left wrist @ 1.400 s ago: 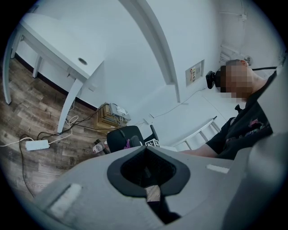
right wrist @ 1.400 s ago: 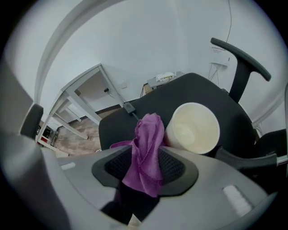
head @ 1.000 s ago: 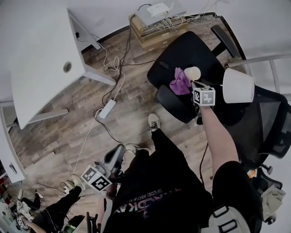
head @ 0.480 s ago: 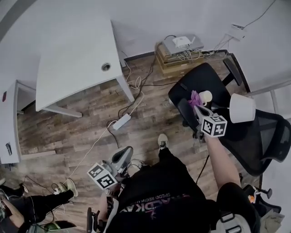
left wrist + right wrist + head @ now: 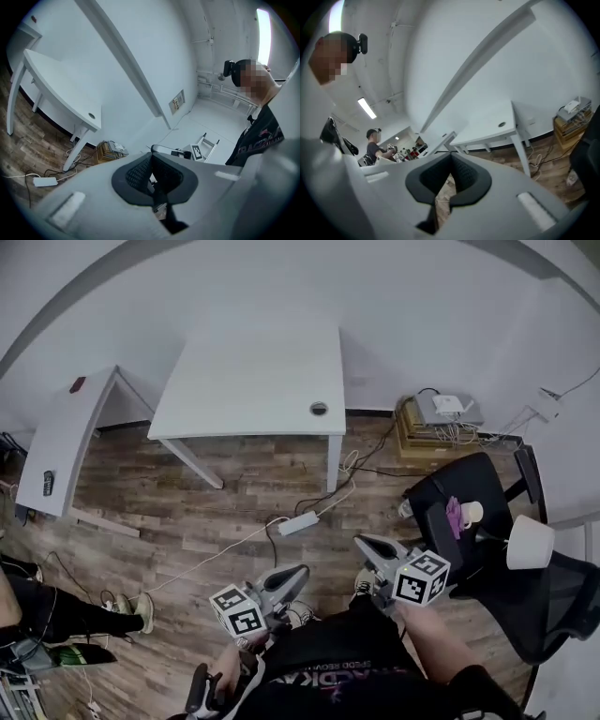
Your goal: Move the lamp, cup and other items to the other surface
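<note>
As left tongs, right tongs hang closed, cup, lamp at chair

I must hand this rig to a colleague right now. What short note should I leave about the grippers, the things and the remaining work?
Left gripper: shut, holding nothing, low over the floor near the person.
Right gripper: shut, holding nothing, apart from the chair.
Things: the lamp, cup and purple cloth are all on the black chair, at the right.
Done: nothing yet; none of the three is on the white table.
Left: carry each one to the other surface, probably that table.
</note>
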The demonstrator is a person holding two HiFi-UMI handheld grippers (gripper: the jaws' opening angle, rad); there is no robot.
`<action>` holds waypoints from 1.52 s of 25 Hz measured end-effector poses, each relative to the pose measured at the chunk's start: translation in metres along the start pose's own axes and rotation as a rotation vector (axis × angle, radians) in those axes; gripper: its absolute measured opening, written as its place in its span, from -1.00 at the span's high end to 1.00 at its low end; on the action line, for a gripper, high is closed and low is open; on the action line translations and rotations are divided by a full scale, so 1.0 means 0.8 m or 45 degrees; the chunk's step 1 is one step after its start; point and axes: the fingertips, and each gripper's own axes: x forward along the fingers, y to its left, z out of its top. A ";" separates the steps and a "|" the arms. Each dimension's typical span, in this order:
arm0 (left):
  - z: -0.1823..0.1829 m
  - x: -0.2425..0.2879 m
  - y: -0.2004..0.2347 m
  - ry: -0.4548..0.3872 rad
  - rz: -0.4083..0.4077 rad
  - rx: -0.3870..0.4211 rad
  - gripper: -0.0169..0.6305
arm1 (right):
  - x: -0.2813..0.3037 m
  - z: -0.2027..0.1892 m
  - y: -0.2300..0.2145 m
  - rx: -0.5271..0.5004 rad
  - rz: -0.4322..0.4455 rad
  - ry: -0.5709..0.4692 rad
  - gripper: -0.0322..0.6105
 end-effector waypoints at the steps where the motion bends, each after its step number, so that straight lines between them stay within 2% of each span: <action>1: 0.003 -0.009 0.003 -0.025 0.008 -0.007 0.96 | 0.013 -0.004 0.025 0.017 0.055 0.004 0.89; 3: 0.007 -0.027 0.009 -0.070 0.021 -0.021 0.96 | 0.033 -0.015 0.071 0.019 0.156 0.036 0.89; 6: 0.012 -0.053 0.016 -0.117 0.031 -0.031 0.96 | 0.054 -0.041 0.123 -0.075 0.266 0.144 0.89; 10: 0.011 -0.089 0.025 -0.151 0.057 -0.024 0.96 | 0.074 -0.080 0.158 -0.111 0.340 0.245 0.89; 14: 0.009 -0.116 0.035 -0.177 0.081 -0.034 0.96 | 0.088 -0.086 0.180 -0.116 0.398 0.232 0.89; 18: 0.016 -0.131 0.033 -0.189 0.083 -0.004 0.96 | 0.098 -0.087 0.193 -0.130 0.420 0.230 0.89; 22: 0.020 -0.146 0.034 -0.184 0.098 0.016 0.96 | 0.113 -0.095 0.201 -0.082 0.445 0.234 0.89; 29: 0.023 -0.160 0.040 -0.201 0.121 0.018 0.96 | 0.126 -0.099 0.210 -0.064 0.471 0.251 0.89; 38: 0.024 -0.162 0.046 -0.220 0.107 -0.020 0.96 | 0.128 -0.101 0.209 -0.069 0.448 0.270 0.89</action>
